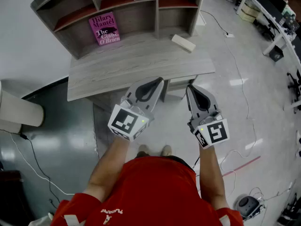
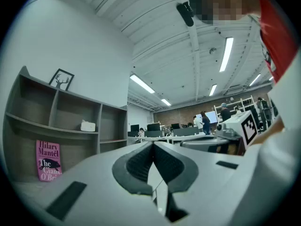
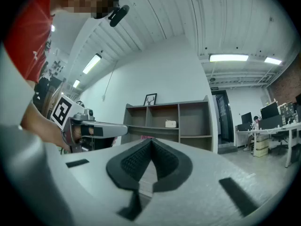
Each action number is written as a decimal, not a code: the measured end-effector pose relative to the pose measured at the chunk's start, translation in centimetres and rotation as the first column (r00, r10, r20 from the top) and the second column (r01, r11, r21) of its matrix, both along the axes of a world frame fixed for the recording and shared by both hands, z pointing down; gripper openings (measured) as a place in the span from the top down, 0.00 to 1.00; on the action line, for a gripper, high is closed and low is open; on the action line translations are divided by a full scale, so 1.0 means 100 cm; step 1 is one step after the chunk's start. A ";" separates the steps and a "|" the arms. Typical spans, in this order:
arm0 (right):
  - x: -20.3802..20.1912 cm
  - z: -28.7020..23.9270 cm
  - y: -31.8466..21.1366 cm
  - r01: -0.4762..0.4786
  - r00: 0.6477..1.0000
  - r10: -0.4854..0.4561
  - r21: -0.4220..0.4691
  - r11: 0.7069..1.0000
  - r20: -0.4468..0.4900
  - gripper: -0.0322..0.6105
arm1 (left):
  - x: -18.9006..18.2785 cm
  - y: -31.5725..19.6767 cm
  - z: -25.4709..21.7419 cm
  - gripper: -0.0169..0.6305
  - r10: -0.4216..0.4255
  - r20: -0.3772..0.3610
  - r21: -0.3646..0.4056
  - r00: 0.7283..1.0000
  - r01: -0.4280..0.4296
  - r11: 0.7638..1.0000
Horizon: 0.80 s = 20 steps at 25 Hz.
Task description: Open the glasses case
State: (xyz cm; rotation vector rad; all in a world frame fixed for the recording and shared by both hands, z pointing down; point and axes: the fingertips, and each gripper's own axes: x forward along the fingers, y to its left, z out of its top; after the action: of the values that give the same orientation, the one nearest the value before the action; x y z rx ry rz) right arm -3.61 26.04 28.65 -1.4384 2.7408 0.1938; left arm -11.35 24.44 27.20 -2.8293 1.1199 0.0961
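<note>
Head view | left tongs (image 1: 160, 81), right tongs (image 1: 189, 87) (closed) | near desk (image 1: 117, 74) edge

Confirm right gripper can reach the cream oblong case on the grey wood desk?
Probably yes: right gripper, shut and empty, hovers off the grey desk edge; only bare desktop separates it from the cream case.

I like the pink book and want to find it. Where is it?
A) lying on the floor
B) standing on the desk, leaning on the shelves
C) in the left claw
B: the pink book stands upright on the desk, leaning against the back of the shelf unit.
</note>
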 end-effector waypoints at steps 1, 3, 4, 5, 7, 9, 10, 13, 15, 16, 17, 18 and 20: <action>0.002 0.000 0.000 0.000 1.000 0.000 -0.003 1.000 0.002 0.95 | 0.002 0.000 -0.002 0.96 -0.006 0.002 -0.004 1.000 0.006 1.000; 0.008 0.001 -0.001 0.003 1.000 -0.003 -0.011 1.000 0.009 0.94 | 0.007 -0.002 -0.002 0.96 -0.015 0.005 -0.003 1.000 0.015 1.000; 0.011 0.002 -0.002 0.007 1.000 -0.006 -0.014 1.000 0.016 0.94 | 0.010 -0.003 0.000 0.96 -0.017 0.006 0.000 1.000 0.017 1.000; 0.015 0.002 -0.003 0.010 1.000 -0.010 -0.017 1.000 0.023 0.94 | 0.013 -0.004 0.002 0.96 -0.019 0.008 -0.004 1.000 0.019 1.000; 0.023 0.003 -0.007 0.019 0.999 -0.018 -0.020 1.000 0.032 0.94 | 0.023 -0.005 0.001 0.96 -0.024 0.013 -0.024 1.000 0.024 0.999; 0.029 0.003 -0.010 0.031 0.999 -0.031 -0.019 0.999 0.032 0.94 | 0.032 -0.008 0.002 0.96 -0.031 0.013 -0.029 0.999 0.031 0.999; 0.032 0.004 -0.012 0.040 0.999 -0.039 -0.017 0.999 0.030 0.94 | 0.037 -0.011 0.004 0.96 -0.034 0.011 -0.024 0.999 0.034 0.999; 0.041 0.006 -0.016 0.065 0.998 -0.065 -0.010 0.998 0.019 0.94 | 0.050 -0.018 0.009 0.96 -0.051 0.013 -0.032 0.999 0.051 0.998; 0.049 0.008 -0.021 0.078 0.997 -0.078 -0.005 0.997 0.006 0.94 | 0.058 -0.023 0.013 0.96 -0.066 0.016 -0.034 0.998 0.066 0.997; 0.053 0.009 -0.023 0.081 0.997 -0.081 -0.003 0.997 -0.001 0.94 | 0.062 -0.025 0.015 0.96 -0.070 0.016 -0.026 0.997 0.071 0.997; 0.057 0.011 -0.027 0.083 0.997 -0.083 -0.003 0.997 -0.006 0.94 | 0.065 -0.028 0.017 0.96 -0.074 0.017 -0.020 0.997 0.075 0.997; 0.060 0.012 -0.030 0.083 0.996 -0.083 -0.004 0.997 -0.010 0.94 | 0.068 -0.030 0.019 0.96 -0.077 0.019 -0.018 0.997 0.077 0.997; 0.066 0.014 -0.036 0.081 0.997 -0.082 -0.009 0.997 -0.016 0.94 | 0.073 -0.034 0.023 0.96 -0.078 0.028 -0.023 0.997 0.079 0.997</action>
State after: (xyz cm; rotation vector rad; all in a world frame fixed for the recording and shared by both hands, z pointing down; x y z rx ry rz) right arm 3.00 22.45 30.02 -1.3294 2.8095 0.1924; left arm -4.04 21.00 29.49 -2.7937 1.2328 0.0381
